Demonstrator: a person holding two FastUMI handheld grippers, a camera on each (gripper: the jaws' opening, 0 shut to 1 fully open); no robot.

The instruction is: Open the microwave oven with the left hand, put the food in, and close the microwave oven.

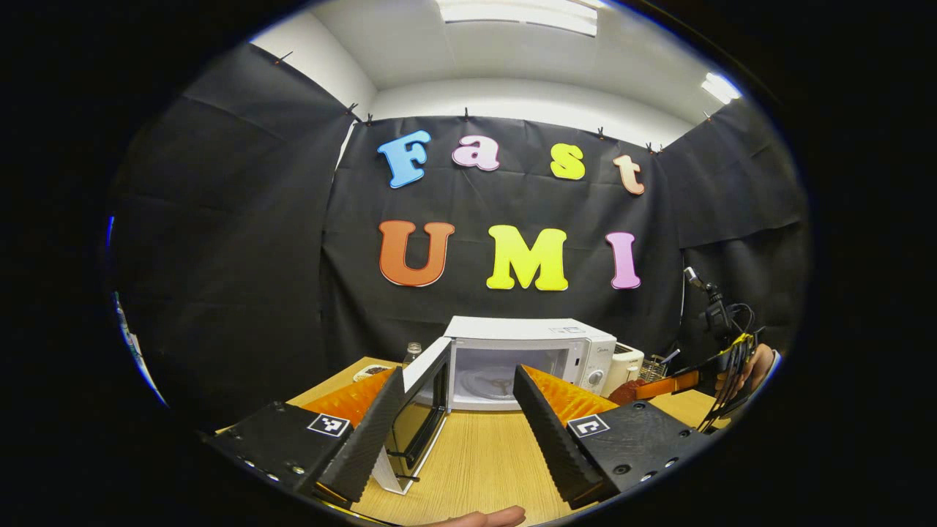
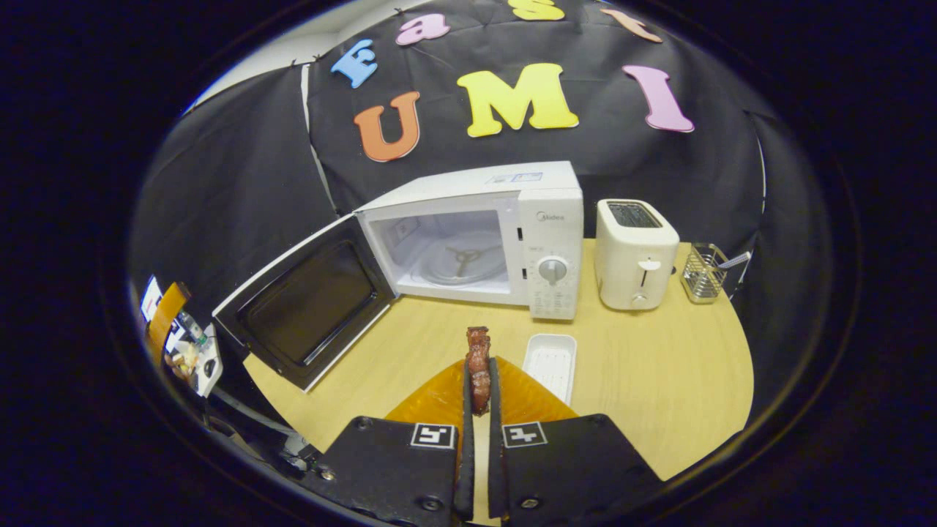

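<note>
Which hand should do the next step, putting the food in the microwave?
Right. Its tongs are shut on the food, facing the microwave with its door open. The left tongs are open and empty.

Left gripper [image 1: 460, 417]: jaws spread wide, nothing between fingers, held level, aimed forward. Fingertip of holding hand [image 1: 490, 518] peeks at bottom edge of left gripper view.

Right gripper [image 2: 479, 380]: fingers nearly together, both pressing on thin reddish-brown food piece [image 2: 479, 359] that stands upright and sticks out past tips. Gripper raised, tilted downward. In left gripper view, right gripper seen at far right, grasped by hand [image 1: 754, 369], cables trailing.
</note>
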